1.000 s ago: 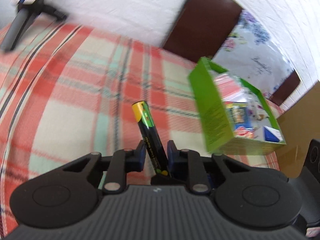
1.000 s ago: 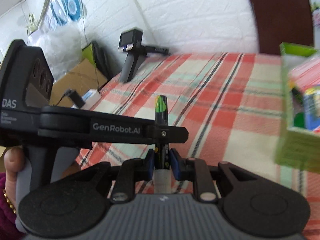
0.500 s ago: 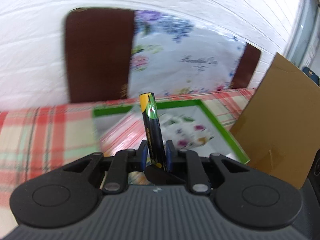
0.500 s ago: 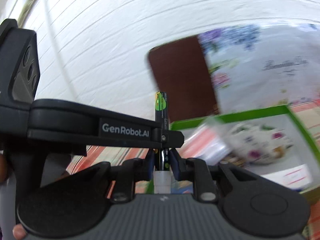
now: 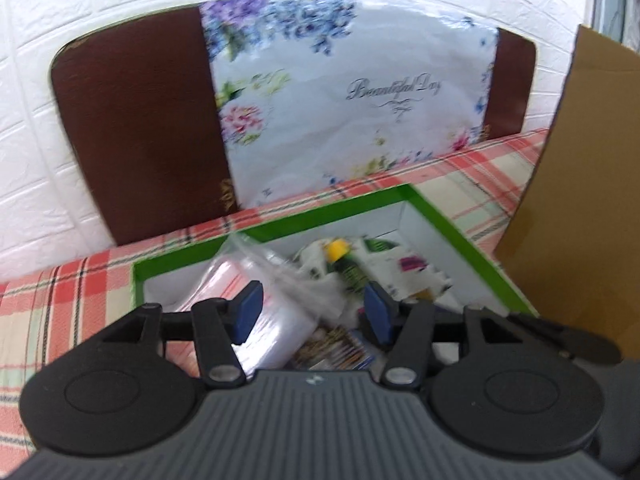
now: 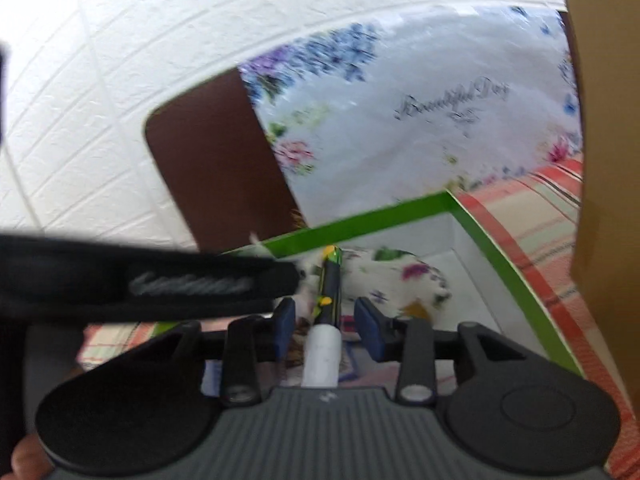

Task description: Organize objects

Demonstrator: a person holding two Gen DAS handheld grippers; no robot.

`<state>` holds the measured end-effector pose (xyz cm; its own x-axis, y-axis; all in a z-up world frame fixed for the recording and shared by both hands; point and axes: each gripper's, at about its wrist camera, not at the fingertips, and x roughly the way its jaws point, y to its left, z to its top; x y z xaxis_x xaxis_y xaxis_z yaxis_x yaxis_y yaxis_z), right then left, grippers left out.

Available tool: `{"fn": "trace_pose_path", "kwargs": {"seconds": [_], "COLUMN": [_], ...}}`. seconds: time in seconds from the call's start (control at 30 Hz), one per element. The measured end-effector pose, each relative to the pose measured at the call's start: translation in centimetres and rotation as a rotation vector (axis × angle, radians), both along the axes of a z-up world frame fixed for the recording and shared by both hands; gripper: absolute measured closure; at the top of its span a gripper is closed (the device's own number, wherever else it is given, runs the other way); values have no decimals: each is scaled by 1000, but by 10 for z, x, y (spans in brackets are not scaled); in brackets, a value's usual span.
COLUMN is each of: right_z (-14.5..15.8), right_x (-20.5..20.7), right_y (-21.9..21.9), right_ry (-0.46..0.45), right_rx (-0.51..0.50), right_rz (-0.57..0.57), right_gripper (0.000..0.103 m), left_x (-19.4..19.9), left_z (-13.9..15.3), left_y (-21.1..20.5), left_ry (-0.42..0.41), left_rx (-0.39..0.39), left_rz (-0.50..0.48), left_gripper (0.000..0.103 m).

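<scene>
Left gripper (image 5: pixel 312 312) fingers spread wide, holding nothing; a marker (image 5: pixel 346 266) lies ahead in the box (image 5: pixel 472 252). Right gripper (image 6: pixel 327 318) fingers parted, a marker (image 6: pixel 330 280) loose between them.

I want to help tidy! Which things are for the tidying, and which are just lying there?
For the job: marker, green box, left gripper, right gripper.
Just lying about: flowery bag, brown chair, cardboard sheet.

Left gripper (image 5: pixel 312 312) and right gripper (image 6: pixel 328 320) both hover, fingers spread apart.
</scene>
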<state>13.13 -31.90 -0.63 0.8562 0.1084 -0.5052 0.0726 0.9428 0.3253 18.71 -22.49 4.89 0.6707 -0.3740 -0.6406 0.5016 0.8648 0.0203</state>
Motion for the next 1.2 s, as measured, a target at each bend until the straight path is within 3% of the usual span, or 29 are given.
{"fn": "trace_pose_path", "kwargs": {"seconds": [0.33,0.7,1.2], "right_z": [2,27,38], "right_x": [-1,-25,-67], "right_y": [6,48,73], "right_ry": [46,-18,-60], "right_rx": [-79,-211,-203], "right_rz": [-28,23,70], "right_gripper": [59,52,50], "left_x": [-13,-42,-86], "left_z": [6,14,8], "left_y": [37,88,124], "left_ry": [-55,-77,-94], "left_rx": [-14,-75,-22], "left_rz": [123,217,289], "left_gripper": [44,42,37]}}
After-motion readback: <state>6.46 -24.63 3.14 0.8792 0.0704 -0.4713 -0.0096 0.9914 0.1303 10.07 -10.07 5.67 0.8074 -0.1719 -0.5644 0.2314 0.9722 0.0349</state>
